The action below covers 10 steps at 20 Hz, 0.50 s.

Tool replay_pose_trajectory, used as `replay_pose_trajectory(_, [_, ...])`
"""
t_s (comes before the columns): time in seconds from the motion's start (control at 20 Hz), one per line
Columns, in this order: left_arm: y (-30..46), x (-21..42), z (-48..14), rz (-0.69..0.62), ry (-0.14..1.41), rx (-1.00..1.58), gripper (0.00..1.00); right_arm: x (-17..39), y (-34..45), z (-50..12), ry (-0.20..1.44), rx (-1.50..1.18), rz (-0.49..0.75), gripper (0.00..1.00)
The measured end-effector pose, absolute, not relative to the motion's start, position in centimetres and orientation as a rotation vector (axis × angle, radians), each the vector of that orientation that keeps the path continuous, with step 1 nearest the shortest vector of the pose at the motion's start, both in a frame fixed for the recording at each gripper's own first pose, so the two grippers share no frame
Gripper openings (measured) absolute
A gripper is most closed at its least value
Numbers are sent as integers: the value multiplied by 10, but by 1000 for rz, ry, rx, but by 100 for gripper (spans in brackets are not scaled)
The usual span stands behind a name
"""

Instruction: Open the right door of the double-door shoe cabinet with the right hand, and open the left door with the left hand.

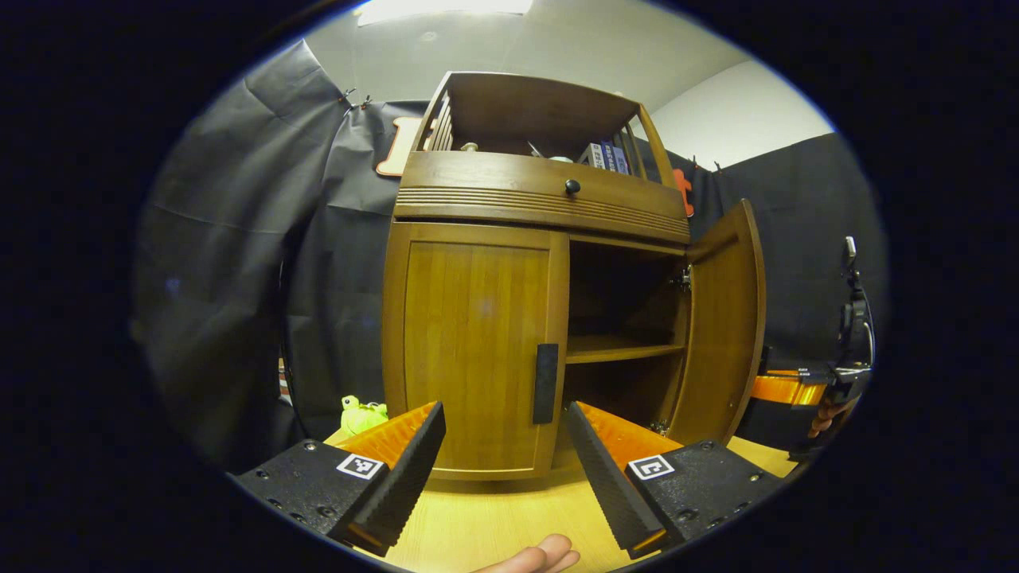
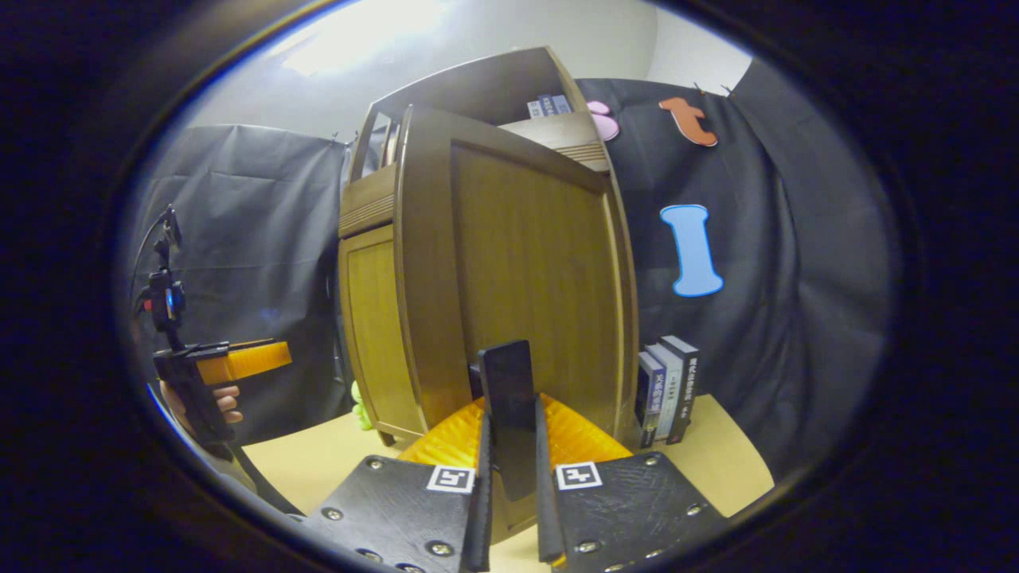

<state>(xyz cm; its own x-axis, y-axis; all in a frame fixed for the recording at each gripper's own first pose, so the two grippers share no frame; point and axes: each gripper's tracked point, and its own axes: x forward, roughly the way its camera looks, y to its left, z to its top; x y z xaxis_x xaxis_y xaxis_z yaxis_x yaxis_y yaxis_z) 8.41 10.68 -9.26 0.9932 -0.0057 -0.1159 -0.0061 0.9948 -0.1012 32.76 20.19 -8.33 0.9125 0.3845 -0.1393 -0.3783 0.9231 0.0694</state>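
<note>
The wooden shoe cabinet point(image 1: 541, 199) stands on a light table. Its left door point(image 1: 474, 342) is closed, with a black vertical handle point(image 1: 545, 382) at its inner edge. The right door point(image 1: 720, 318) is swung open, showing a shelf point(image 1: 621, 348) inside. My left gripper point(image 1: 505, 446) is open, just in front of the left door, with that handle showing between and beyond its fingers. In the right gripper view the open right door point(image 2: 533, 270) is close up, and my right gripper point(image 2: 509, 426) is shut on its black handle point(image 2: 508, 382). The left gripper point(image 2: 215, 370) shows farther off at left.
Several books point(image 2: 669, 390) stand upright on the table point(image 2: 318, 469) beside the cabinet's right side. A green toy point(image 1: 362, 414) lies by the cabinet's left foot. A drawer with a round knob point(image 1: 571, 187) sits above the doors. Black cloth walls close in behind.
</note>
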Motion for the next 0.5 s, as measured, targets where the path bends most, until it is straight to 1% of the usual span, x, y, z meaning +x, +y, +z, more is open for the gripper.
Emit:
replay_pose_trajectory(0.2, [111,76,-90,12,107,-96,92,332,180,-83,136,6,311,23])
replay_pose_trajectory(0.35, [111,74,-89,15,100,-92,92,337,150,-84,119,-54,222,22])
replay_pose_trajectory(0.4, [110,74,-89,13,101,-92,92,336,140,-82,112,-60,187,16])
replay_pose_trajectory(0.5, [108,75,-94,9,111,-97,92,336,119,-78,105,-68,128,15])
